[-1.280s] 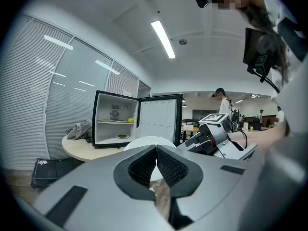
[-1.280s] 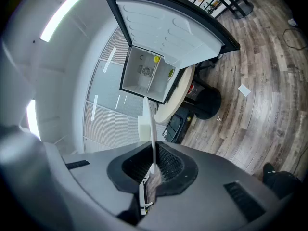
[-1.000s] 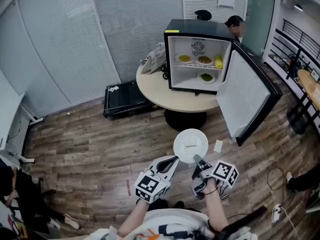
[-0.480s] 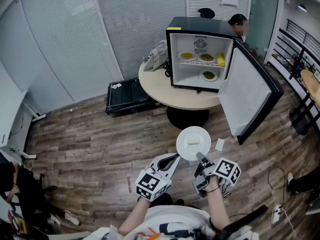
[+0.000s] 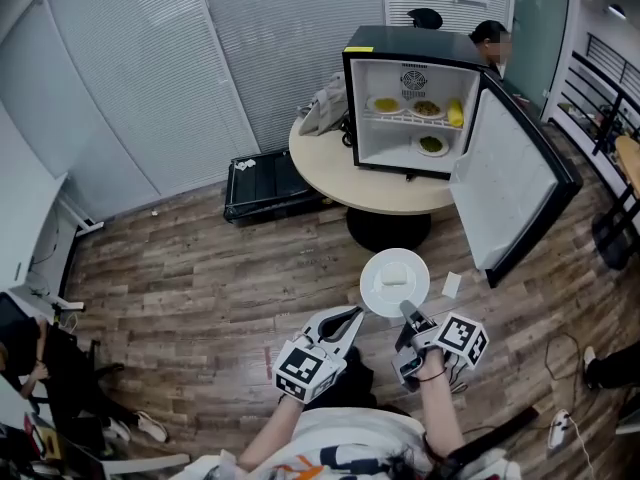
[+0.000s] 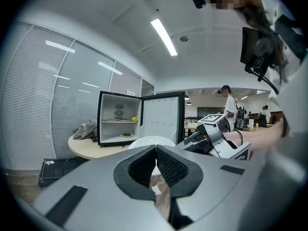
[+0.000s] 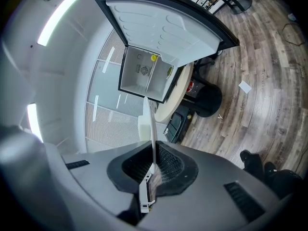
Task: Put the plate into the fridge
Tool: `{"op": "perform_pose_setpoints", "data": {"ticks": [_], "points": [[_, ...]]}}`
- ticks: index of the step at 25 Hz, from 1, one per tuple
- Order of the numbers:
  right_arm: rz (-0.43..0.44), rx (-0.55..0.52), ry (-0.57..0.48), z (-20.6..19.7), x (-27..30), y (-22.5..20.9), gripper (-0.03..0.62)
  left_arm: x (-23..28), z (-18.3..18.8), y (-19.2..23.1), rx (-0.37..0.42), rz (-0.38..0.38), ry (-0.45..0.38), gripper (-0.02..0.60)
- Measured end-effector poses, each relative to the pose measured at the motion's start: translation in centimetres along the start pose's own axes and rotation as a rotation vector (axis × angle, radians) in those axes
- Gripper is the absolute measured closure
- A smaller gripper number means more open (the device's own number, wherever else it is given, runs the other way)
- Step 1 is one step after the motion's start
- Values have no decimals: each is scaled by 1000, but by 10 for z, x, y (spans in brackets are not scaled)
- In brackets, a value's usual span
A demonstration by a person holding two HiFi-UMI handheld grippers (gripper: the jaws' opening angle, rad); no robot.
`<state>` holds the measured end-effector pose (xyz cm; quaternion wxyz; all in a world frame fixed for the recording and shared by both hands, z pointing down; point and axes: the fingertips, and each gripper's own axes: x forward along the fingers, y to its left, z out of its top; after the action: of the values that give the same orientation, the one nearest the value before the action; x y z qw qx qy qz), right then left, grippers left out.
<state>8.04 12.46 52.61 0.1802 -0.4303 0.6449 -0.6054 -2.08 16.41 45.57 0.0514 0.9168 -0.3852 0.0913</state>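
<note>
A white plate with a pale piece on it hangs over the wooden floor, and my right gripper is shut on its near rim. In the right gripper view the plate shows edge-on, pinched between the pads. My left gripper is shut and empty just left of the plate. In the left gripper view its closed jaws sit in front of the plate. The small black fridge stands open on a round table ahead, with its door swung right.
Plates of food and a yellow item sit on the fridge shelves. A grey bag lies on the table's left. A black case and a paper scrap lie on the floor. A person stands behind the fridge.
The fridge and table have shifted a little to the right and up in the head view. The plate stays in my right gripper, and both grippers keep their pose.
</note>
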Motion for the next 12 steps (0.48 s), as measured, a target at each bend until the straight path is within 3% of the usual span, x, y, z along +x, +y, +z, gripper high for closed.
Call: {"op": "perform_pose_setpoints", "data": {"ticks": [12], "points": [[-26,9,-19,30,34,-4,569,42,0,31,-4,-36,7,571]]}}
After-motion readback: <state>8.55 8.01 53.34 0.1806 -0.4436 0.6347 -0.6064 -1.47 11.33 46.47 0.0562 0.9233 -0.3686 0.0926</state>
